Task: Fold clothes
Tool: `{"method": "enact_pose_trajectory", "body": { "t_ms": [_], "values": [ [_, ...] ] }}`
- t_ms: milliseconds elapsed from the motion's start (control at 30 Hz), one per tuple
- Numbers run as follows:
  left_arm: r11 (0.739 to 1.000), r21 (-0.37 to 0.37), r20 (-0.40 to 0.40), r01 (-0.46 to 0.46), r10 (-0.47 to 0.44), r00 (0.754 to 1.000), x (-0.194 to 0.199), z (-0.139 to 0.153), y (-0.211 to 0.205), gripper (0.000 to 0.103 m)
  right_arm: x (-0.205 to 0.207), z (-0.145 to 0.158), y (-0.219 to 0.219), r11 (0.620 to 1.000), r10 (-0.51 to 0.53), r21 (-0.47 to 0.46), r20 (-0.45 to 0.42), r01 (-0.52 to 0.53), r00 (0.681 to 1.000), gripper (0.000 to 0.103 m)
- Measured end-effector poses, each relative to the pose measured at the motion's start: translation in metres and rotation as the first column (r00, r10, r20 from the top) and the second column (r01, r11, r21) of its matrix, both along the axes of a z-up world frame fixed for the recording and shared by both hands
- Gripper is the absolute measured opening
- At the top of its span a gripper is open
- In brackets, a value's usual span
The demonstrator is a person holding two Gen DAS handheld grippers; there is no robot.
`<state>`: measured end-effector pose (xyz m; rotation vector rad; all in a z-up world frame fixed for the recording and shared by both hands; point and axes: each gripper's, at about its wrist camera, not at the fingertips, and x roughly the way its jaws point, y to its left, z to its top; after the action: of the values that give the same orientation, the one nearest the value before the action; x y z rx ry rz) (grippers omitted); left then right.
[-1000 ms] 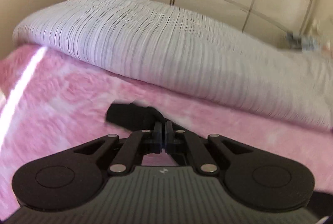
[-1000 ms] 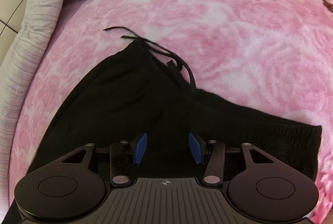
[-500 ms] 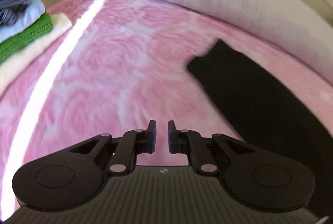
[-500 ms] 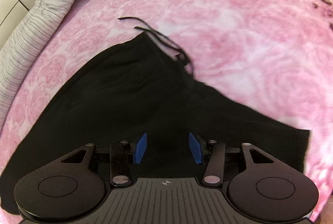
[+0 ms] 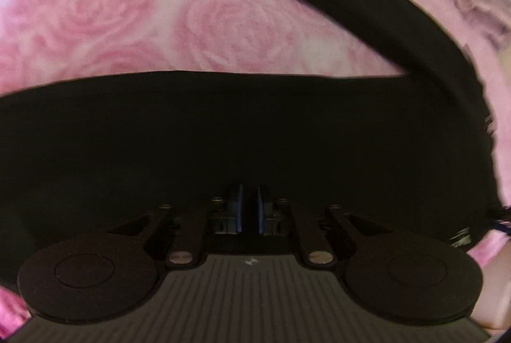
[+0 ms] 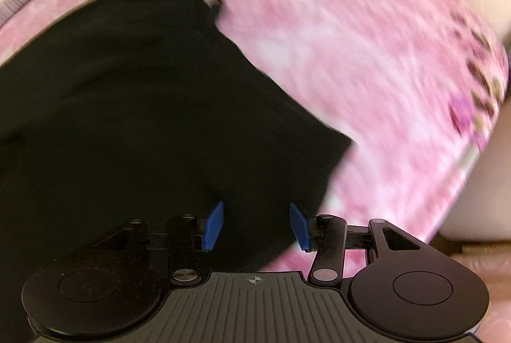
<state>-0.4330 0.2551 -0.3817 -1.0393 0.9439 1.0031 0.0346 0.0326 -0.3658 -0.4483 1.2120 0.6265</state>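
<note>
Pink rose bedspread (image 5: 134,11) lies under our black trousers (image 5: 223,126). Our left gripper (image 5: 249,205) is nearly closed, gripping nothing; our right gripper (image 6: 255,225) gapes wide above the cloth.

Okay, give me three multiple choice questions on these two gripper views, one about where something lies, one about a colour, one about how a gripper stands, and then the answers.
1. Where does the black garment lie?
A. on the pink rose-print blanket
B. on a wooden floor
C. on a chair

2. What colour are the right gripper pads?
A. red
B. blue
C. green

3. How do the right gripper's jaws stand?
A. wide apart over the garment's edge, gripping nothing
C. clamped on a drawstring
B. pressed together

Answers: 1 A, pink blanket surrounds the black cloth in both views. 2 B, both pads show blue. 3 A, a clear gap separates the pads, with cloth lying below them.
</note>
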Motion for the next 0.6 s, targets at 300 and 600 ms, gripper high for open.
{"method": "enact_pose_trajectory", "body": {
  "t_ms": [300,600],
  "values": [
    [0.998,0.042,-0.051,-0.043,0.045,0.998,0.113,0.043,0.025,0.007,0.120,0.035,-0.002,0.967,-0.028,0.245,-0.163,0.068,0.986,0.049],
    [0.998,0.018,-0.047,-0.057,0.057,0.997,0.208,0.032,0.055,0.009,0.200,0.005,0.079,0.917,0.102,0.399,-0.244,0.004,0.964,0.048]
  ]
}}
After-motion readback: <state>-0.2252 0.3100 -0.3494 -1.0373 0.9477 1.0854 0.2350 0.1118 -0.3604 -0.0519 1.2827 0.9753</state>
